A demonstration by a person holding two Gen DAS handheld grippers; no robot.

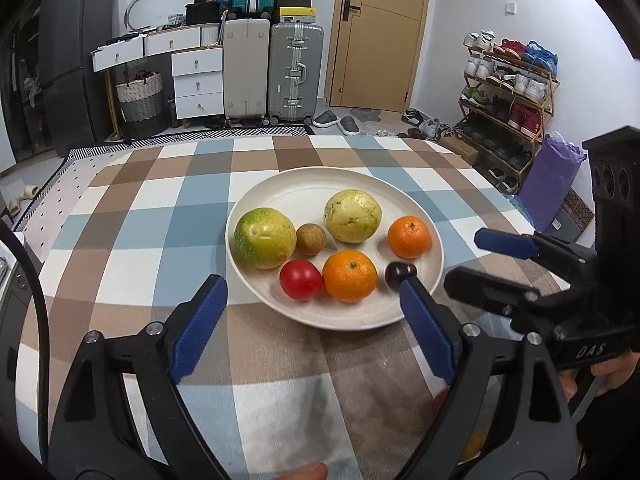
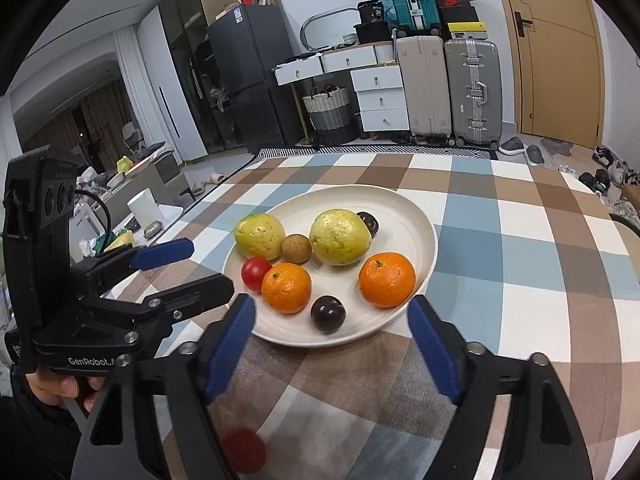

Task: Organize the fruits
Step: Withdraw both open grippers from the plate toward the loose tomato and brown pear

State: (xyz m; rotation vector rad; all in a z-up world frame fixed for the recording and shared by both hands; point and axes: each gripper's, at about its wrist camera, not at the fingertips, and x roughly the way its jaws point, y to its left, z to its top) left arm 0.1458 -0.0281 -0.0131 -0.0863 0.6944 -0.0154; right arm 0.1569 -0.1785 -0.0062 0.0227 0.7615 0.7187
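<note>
A white plate [image 1: 360,316] [image 2: 404,208] on the checked tablecloth holds two yellow-green guavas [image 1: 264,238] [image 1: 353,216], a small brown longan [image 1: 311,239], a red tomato [image 1: 301,279], two oranges [image 1: 350,276] [image 1: 409,237] and a dark plum [image 1: 396,274]. In the right wrist view a second dark fruit [image 2: 369,222] lies behind a guava [image 2: 340,237]. My left gripper [image 1: 314,312] is open and empty just before the plate's near rim. My right gripper [image 2: 332,320] is open and empty at the near rim, close to the plum [image 2: 328,314]. Each gripper shows in the other's view [image 1: 492,256] [image 2: 176,268].
A blurred red fruit [image 2: 244,450] lies on the cloth under my right gripper. The checked tablecloth [image 1: 140,220] covers the whole table. Beyond the far edge stand suitcases [image 1: 296,68], drawers [image 1: 198,80], a shoe rack [image 1: 508,92] and a door [image 1: 380,32].
</note>
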